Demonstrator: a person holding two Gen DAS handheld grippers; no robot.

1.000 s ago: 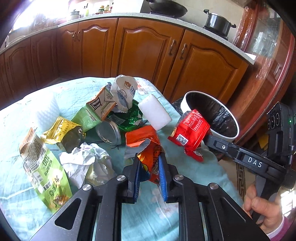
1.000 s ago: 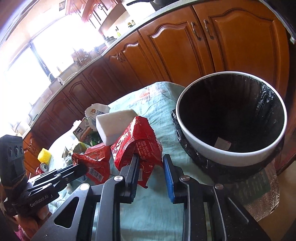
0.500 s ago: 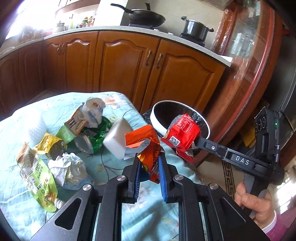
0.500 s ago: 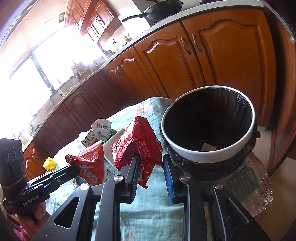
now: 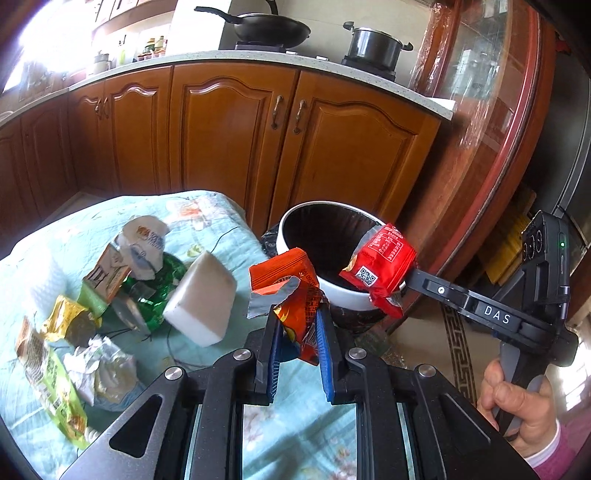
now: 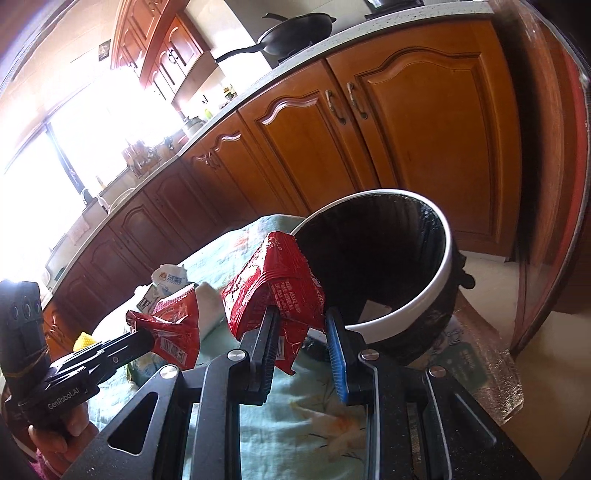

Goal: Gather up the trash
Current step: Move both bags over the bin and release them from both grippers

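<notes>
far left on the counter (image 5: 207,206), under its pale blue flowered cloth, a long green wrapper (image 5: 55,384) lies flat, a yellow packet (image 5: 64,321) just past it, crumpled white paper (image 5: 99,365) beside them. further in, a brown-and-green carton (image 5: 105,275), a torn white cup (image 5: 146,242) leaning on a green bag (image 5: 162,291). a white sponge block (image 5: 201,297) stands tilted near the cloth's edge.

centre now: the left gripper (image 5: 297,332) has its blue-padded fingers (image 5: 273,343) clamped on an orange wrapper (image 5: 291,288), held up off the cloth, its top flaring open just short of the bin (image 5: 343,295). the bin stands beside the counter's end, white rim, black liner, mouth open.

right of that, the right gripper (image 5: 400,286) reaches in, its fingers pinching a red packet (image 5: 380,266) right over the bin's near rim. a hand (image 5: 517,410) in a pink sleeve grips the handle at far right.

from the right wrist view: the left gripper (image 6: 147,338) with the orange wrapper (image 6: 171,326) comes in low on the left, the white cup (image 6: 170,277) behind it. in the middle, the red packet (image 6: 277,291) sits against the left finger (image 6: 267,339); a gap shows to the right finger, but the packet is held aloft. the bin (image 6: 439,273) gapes just beyond, a pale scrap on its bottom. wooden cabinets (image 6: 388,122) behind, a black pan (image 6: 295,31) on the worktop above.
</notes>
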